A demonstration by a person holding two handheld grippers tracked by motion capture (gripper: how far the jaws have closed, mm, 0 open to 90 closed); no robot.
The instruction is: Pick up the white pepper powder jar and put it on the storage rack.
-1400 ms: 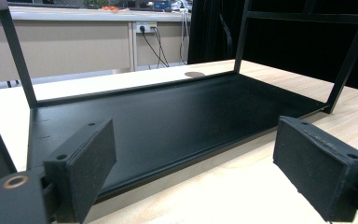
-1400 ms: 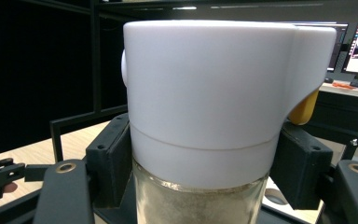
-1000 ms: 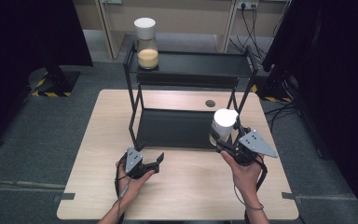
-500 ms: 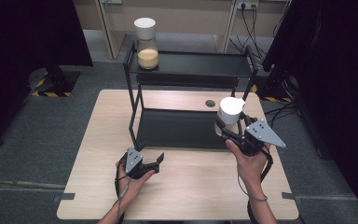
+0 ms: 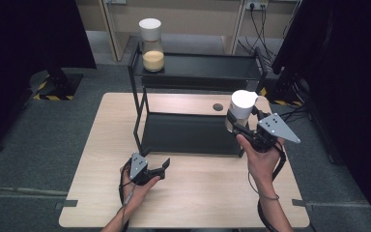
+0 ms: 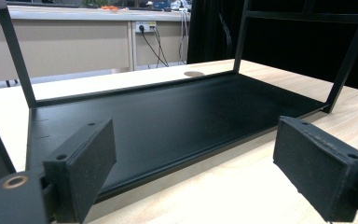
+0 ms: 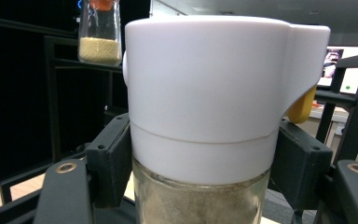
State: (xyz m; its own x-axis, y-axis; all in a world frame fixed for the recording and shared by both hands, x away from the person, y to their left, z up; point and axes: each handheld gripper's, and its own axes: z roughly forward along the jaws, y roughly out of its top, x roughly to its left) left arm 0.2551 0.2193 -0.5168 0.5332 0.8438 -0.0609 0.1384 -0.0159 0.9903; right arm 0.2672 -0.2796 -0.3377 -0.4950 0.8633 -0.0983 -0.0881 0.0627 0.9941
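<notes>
My right gripper (image 5: 241, 126) is shut on a glass jar with a white lid (image 5: 241, 107), held upright in the air near the right end of the black two-tier rack (image 5: 193, 72). In the right gripper view both black pads clamp the jar (image 7: 214, 93) just below its lid, and pale grains show in the glass. A second white-lidded jar of yellow grains (image 5: 151, 44) stands on the rack's top shelf at the left, also seen far off (image 7: 99, 32). My left gripper (image 5: 160, 168) rests low on the table in front of the rack, open and empty, its pads (image 6: 81, 163) facing the lower shelf (image 6: 168, 116).
The rack stands on a light wooden table (image 5: 101, 159) with a round cable hole (image 5: 217, 107) behind it. Dark curtains flank both sides. Cables and a wall socket lie beyond the table at the back.
My right gripper has lifted the jar and moved it a little to the right and away, toward the rack's right end. The left gripper has stayed put.
</notes>
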